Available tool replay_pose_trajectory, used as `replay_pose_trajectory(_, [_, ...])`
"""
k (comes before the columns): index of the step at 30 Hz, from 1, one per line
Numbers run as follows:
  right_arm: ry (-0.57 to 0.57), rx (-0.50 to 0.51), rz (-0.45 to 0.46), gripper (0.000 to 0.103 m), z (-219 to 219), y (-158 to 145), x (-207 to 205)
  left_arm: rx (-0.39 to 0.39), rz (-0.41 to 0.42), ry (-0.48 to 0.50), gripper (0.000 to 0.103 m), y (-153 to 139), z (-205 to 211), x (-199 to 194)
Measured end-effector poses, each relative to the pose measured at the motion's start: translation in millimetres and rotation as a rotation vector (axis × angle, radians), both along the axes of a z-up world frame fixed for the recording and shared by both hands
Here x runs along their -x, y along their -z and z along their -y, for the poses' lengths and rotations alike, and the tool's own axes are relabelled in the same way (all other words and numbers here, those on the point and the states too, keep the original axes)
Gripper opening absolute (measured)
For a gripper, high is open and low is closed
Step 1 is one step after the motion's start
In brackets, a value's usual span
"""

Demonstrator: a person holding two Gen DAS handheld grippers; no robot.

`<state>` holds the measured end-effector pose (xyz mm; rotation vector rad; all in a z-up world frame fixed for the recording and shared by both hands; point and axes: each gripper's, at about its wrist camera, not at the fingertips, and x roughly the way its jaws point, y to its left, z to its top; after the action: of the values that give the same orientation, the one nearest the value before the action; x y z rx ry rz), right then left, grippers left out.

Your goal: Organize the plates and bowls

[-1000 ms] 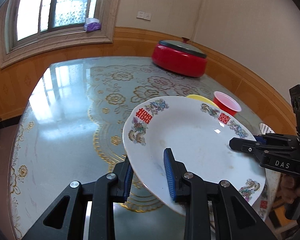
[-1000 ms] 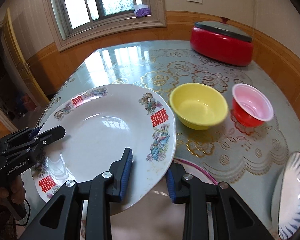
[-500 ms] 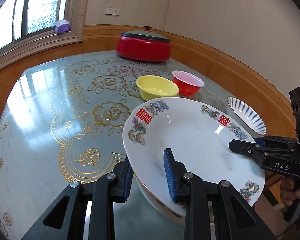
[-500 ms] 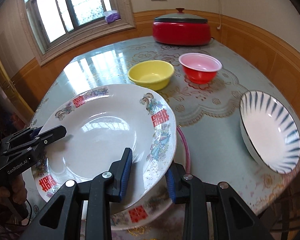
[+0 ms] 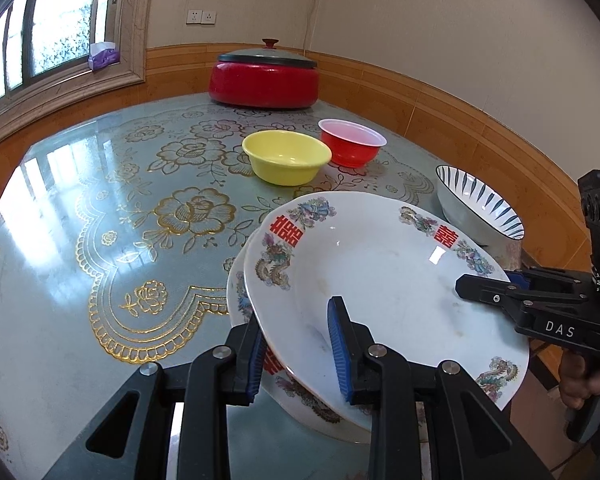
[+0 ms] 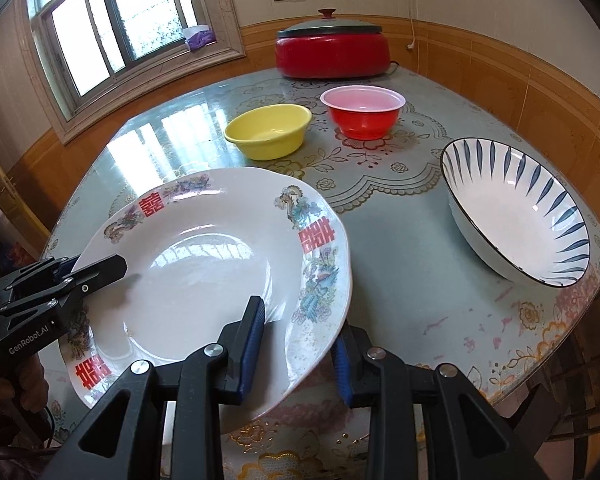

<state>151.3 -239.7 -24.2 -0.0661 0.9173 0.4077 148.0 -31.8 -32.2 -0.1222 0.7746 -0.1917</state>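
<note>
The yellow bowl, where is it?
The yellow bowl sits on the table just left of the red bowl, in front of the red pot, beyond the held plate.

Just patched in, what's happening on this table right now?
A person holds a gripper in each hand, and both grip one large white plate with red characters and floral rim: the left gripper on one edge, the right gripper on the opposite edge. The plate is tilted just over a second matching plate lying on the glass-topped floral table. Beyond sit a yellow bowl, a red plastic bowl, a blue-striped white bowl and a red lidded pot, all untouched.
</note>
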Motion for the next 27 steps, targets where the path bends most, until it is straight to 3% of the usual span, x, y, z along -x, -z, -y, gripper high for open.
replay_pose_trajectory(13, [0.023,0.025,0.038,0.033,-4,7,6,-0.002,0.005,0.009,0.031,4,0,2])
replay_pose_trajectory(27, [0.045,0.061,0.061,0.041,-13,7,17,0.007,0.028,0.003,0.059,-1,-3,9])
